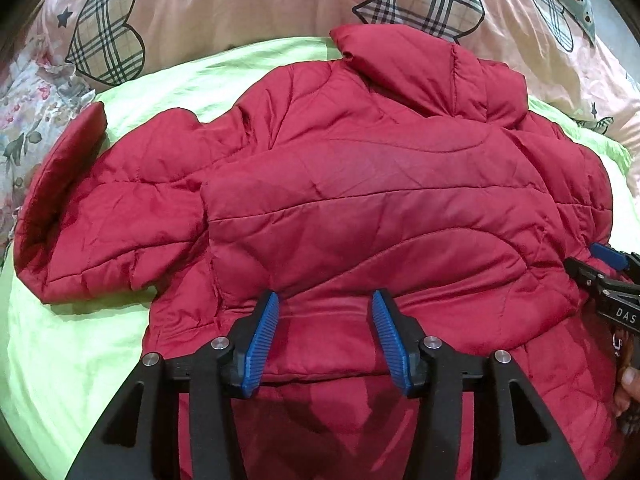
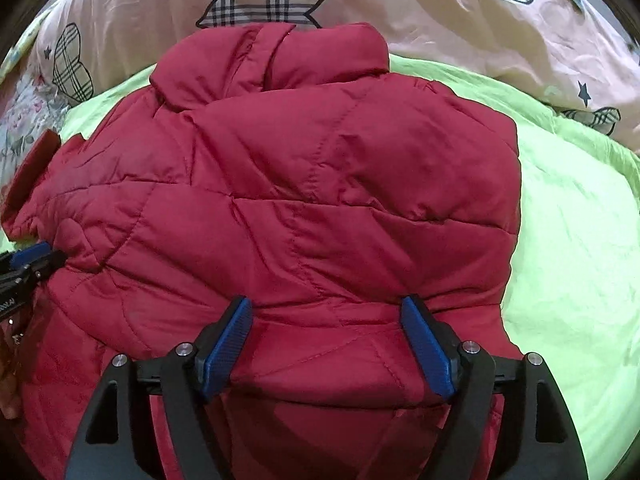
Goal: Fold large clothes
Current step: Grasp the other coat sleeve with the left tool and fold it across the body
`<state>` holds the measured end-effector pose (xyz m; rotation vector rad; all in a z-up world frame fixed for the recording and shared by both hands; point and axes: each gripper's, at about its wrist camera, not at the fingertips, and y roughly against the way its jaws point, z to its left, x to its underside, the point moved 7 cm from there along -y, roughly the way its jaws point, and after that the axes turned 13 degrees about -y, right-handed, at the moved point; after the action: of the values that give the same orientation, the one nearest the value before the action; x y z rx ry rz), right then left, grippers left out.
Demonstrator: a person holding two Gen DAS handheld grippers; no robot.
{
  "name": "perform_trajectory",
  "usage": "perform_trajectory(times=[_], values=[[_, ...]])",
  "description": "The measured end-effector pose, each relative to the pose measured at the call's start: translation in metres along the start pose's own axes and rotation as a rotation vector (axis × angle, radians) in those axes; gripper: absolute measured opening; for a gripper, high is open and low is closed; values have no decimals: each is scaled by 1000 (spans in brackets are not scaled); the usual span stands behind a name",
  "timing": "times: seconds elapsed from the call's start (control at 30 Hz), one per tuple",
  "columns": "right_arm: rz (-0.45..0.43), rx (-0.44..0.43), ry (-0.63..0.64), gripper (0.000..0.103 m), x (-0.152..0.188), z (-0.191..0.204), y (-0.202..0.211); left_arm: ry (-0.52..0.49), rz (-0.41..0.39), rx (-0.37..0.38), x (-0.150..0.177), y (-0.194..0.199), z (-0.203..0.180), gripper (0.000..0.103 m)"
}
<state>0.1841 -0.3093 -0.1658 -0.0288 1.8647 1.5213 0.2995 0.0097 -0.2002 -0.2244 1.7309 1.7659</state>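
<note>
A bed is filling both views, spread with a lime-green sheet [image 1: 72, 344], and a pink duvet [image 1: 240, 4] printed with plaid hearts is lying bunched along its far side. On the sheet a red quilted puffer jacket [image 1: 360, 184] is lying back-up, its collar [image 1: 404, 68] pointing toward the duvet and its hem reaching toward the camera. One sleeve [image 1: 84, 216] is stretching out flat to the left in the left wrist view, its cuff curling up at the sheet's edge; the other sleeve cannot be made out in either view.

The left gripper [image 1: 325, 334] is hovering low over the hem area with its jaws standing wide apart and nothing between them. The right gripper [image 2: 328, 340] is doing the same nearer the jacket's right edge, jaws spread wide and empty.

The jacket is looking light, puffy and soft, so it will likely be springing back after each fold, and its smooth shell may be slipping between the ribbed pads [image 1: 262, 336]. Taking hold at the hem's stitched edge or a quilting seam, pinching through both layers, is probably giving the surest grip; a fold over the padded middle may need pressing down.
</note>
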Motion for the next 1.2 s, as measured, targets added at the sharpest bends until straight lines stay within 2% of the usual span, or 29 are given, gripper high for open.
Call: perform_trajectory(times=[0.07,0.17,0.23,0.4,0.47,0.7,0.77,0.83,0.93,1.03,1.1,1.13,1.2], values=[[0,1,-2,79,-1,0,0,6,-2,2,1,4,1,52],[-7,-28,-26,79,0,-3,11,21,-10,10,3,20,7,57],[-12,-46,-52,79,2,-6,26,37,-28,8,4,34,15,66],[-7,-132,-67,79,16,-2,63,101,-36,-48,15,56,51,67],[16,-170,-80,79,24,1,71,134,-31,-79,20,62,69,67],[82,-221,-112,79,54,6,82,195,-19,-177,29,72,111,68],[82,-226,-102,79,57,8,86,206,-17,-212,28,73,121,73],[81,-228,-94,80,60,9,89,243,-20,-282,26,74,138,82],[99,-240,-86,80,65,12,90,265,-14,-362,20,68,159,82],[106,-242,-82,80,69,12,91,280,4,-480,10,57,188,85],[104,-246,-89,80,71,12,92,280,47,-548,5,38,206,86],[102,-250,-92,80,70,12,92,283,81,-565,4,26,213,86],[96,-251,-98,80,72,12,93,282,128,-540,2,1,222,84]])
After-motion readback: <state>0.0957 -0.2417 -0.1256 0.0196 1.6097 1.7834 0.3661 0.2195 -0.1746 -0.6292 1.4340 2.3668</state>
